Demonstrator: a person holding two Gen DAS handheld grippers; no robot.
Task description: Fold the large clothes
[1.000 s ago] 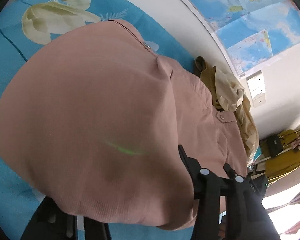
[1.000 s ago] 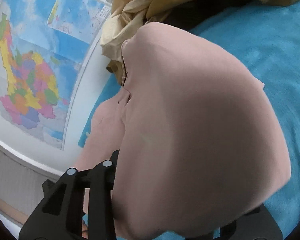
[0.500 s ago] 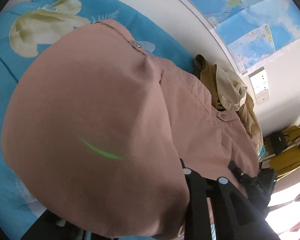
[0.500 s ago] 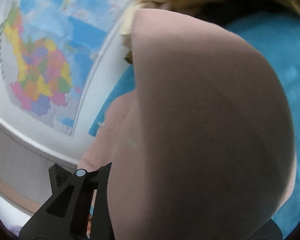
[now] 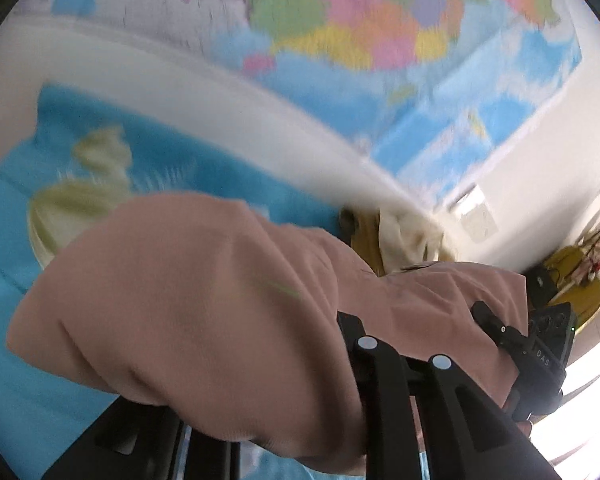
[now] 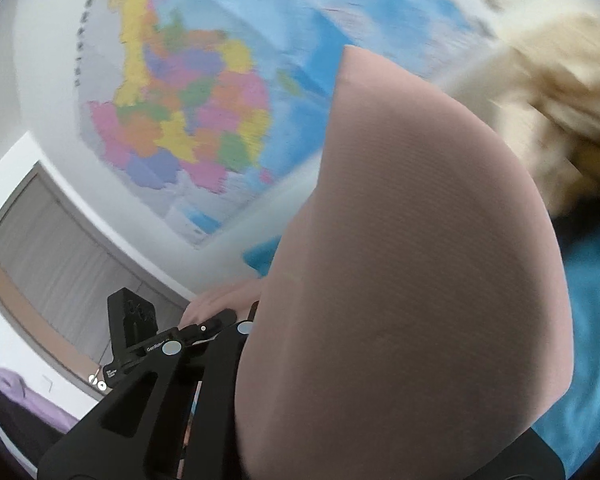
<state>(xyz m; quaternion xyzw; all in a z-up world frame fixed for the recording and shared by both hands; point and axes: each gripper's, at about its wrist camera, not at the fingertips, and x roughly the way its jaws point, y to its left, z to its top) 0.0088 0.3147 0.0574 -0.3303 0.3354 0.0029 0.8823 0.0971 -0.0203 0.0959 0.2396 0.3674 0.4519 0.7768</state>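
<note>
A large dusty-pink garment hangs draped over my left gripper and covers most of its jaws. The left gripper is shut on its edge, lifted above the blue bed sheet. The same pink garment fills the right wrist view, bunched over my right gripper, which is shut on it. The right gripper's other finger is hidden under the cloth. My right gripper's body also shows past the cloth in the left wrist view.
A heap of tan and cream clothes lies at the wall behind the pink garment, also in the right wrist view. A coloured map hangs on the white wall. A yellow chair stands at the right.
Both grippers have lifted and tilted upward with the pink garment. The views now point at the wall map, and less of the bed shows.
</note>
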